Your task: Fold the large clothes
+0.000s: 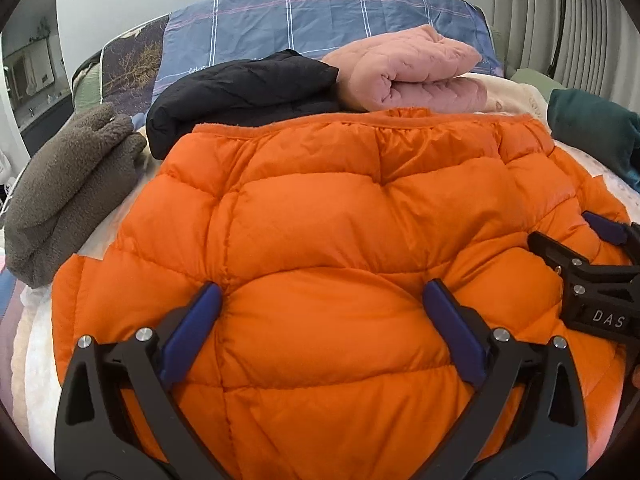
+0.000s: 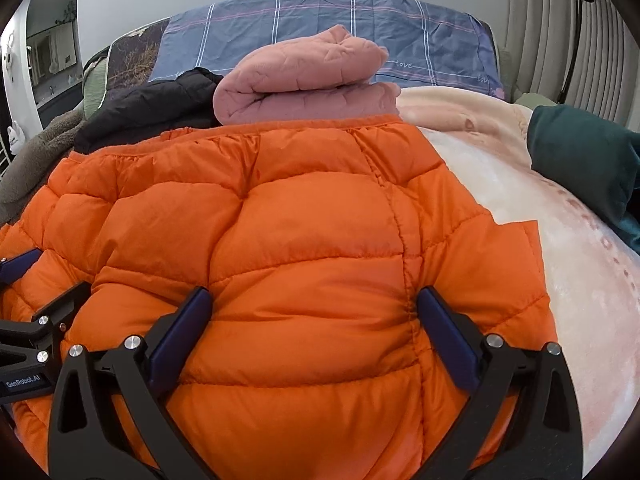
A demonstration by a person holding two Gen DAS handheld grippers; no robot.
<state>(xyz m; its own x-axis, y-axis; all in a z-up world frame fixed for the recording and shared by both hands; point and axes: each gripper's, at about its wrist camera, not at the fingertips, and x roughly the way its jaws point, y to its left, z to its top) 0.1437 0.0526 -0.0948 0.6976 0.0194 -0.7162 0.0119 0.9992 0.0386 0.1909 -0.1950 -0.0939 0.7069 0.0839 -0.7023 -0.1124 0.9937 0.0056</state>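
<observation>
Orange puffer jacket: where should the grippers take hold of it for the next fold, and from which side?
Probably the near edge of the orange puffer jacket, pinching one quilted ridge per gripper from the near side. The left gripper and right gripper are open over it already; its puffed panels give graspable bulges, and the collar lies far.

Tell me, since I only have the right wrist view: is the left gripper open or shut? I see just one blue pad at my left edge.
Observer: Open. In the left wrist view the left gripper has its fingers spread wide, with the orange jacket bulging between them.
Operator: What is the brownish thing cut off at my left edge?
Observer: A brown fleece garment, folded, lying left of the black garment.
Operator: Where does the jacket's left side end?
Observer: Its left edge lies on the pale blanket, below the fleece.
</observation>
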